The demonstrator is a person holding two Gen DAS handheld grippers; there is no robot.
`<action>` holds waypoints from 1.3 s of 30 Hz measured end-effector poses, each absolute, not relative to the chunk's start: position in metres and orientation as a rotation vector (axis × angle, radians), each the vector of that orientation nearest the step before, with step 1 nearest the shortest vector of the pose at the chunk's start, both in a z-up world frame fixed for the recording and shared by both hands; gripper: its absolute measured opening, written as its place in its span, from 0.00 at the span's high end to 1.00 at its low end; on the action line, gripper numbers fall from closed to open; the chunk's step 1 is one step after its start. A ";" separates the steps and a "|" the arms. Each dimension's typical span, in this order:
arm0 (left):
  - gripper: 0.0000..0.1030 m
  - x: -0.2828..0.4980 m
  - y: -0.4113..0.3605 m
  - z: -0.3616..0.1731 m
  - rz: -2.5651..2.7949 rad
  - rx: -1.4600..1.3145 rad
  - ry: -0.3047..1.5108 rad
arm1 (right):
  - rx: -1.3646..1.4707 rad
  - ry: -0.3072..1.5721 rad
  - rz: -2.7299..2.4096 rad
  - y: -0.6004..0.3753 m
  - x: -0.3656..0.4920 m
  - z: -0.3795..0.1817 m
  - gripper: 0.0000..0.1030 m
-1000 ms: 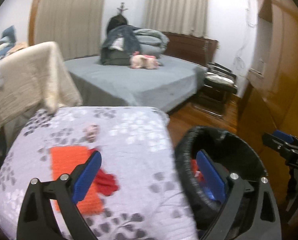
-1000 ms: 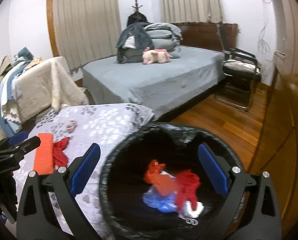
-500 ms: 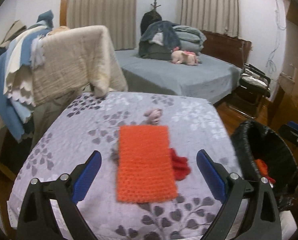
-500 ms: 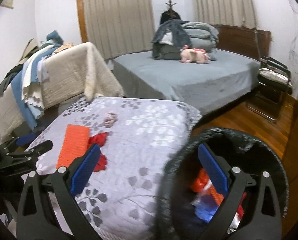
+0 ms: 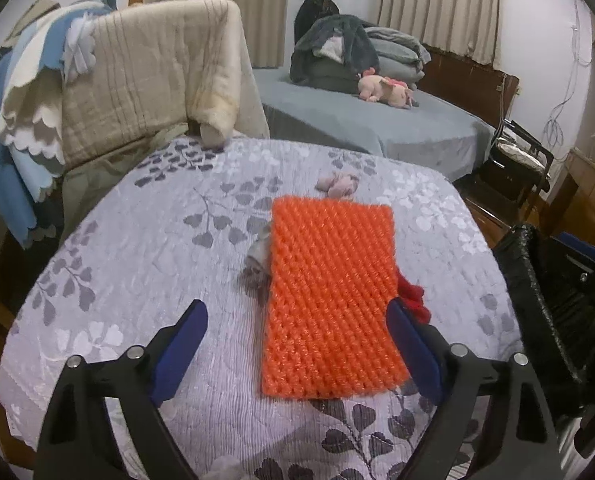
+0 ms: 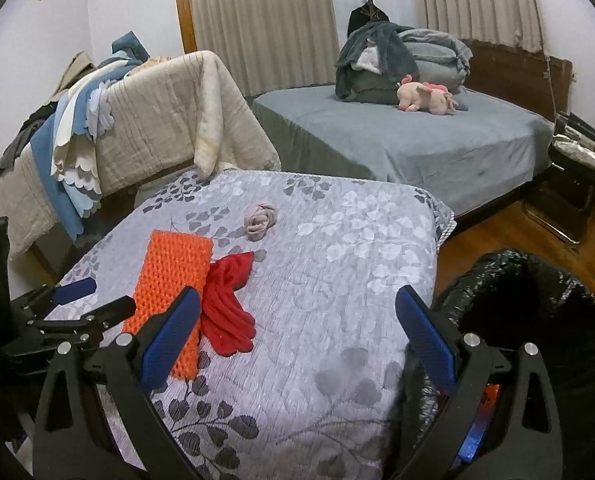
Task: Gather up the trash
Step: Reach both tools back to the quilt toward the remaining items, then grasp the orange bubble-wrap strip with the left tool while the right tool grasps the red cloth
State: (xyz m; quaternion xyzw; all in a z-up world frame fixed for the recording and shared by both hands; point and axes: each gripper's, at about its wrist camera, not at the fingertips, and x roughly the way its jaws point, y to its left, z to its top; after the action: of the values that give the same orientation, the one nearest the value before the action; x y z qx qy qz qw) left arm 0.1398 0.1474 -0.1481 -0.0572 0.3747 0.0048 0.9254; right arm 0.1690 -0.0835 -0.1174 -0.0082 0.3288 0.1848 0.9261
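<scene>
An orange knitted pad (image 5: 331,300) lies on the floral-covered table (image 5: 137,248). A red cloth (image 6: 227,300) lies along its right edge, and a grey scrap (image 5: 259,260) pokes out on its left. A pink balled cloth (image 6: 261,218) sits farther back. A black bin (image 6: 537,320) lined with a black bag stands right of the table. My left gripper (image 5: 297,344) is open and empty, just short of the orange pad's near end. My right gripper (image 6: 297,332) is open and empty over the table's near right part, beside the bin.
A chair draped with beige and blue blankets (image 5: 117,80) stands behind the table on the left. A grey bed (image 6: 417,140) with folded clothes and a pink plush toy is beyond. A folding chair (image 6: 577,176) stands on the wooden floor at right.
Both grippers have swung left, away from the bin and toward the table. The orange pad now lies centred ahead of my left gripper. Both stay open.
</scene>
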 end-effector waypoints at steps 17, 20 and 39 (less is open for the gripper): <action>0.55 0.161 0.147 -0.191 -0.094 -0.201 0.889 | -0.058 0.715 0.388 -0.070 0.180 -0.134 0.07; 0.71 0.158 0.146 -0.192 -0.090 -0.210 0.886 | -0.063 0.715 0.388 -0.068 0.180 -0.135 0.07; 0.86 0.129 0.176 -0.138 -0.037 -0.283 0.763 | -0.070 0.696 0.417 -0.056 0.177 -0.126 0.07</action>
State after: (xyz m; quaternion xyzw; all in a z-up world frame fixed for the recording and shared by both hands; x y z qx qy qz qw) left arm 0.1287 0.1764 -0.1377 -0.1376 0.3708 -0.0180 0.9183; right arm 0.1773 -0.0560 -0.1258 -0.0342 0.3383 0.2026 0.9183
